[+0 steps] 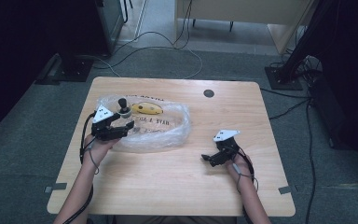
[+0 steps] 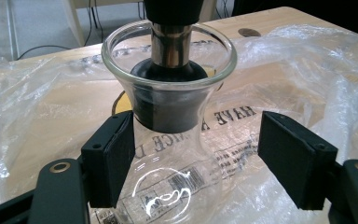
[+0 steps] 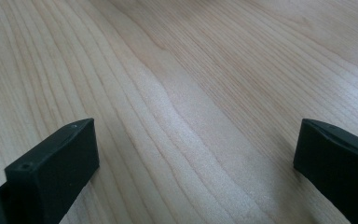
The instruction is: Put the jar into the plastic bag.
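Note:
A clear glass carafe (image 2: 168,158) with a black stopper (image 2: 168,100) on a metal stem stands on a crumpled clear plastic bag (image 2: 37,107). My left gripper (image 2: 196,154) is open around its waist; the left pad (image 2: 114,158) lies against the glass and the right pad (image 2: 291,156) stands apart from it. From above, the carafe (image 1: 125,112) sits at the bag's left end with the left gripper (image 1: 129,128) just in front of it. My right gripper (image 1: 207,158) is open and low over bare wood (image 3: 196,93), with nothing between its jaws.
A yellow object (image 1: 147,108) lies in the bag (image 1: 172,130) behind the carafe. The wooden table (image 1: 177,186) has a round cable hole (image 1: 209,93) near its far edge. Cables run across the floor beyond, and dark stands flank the table.

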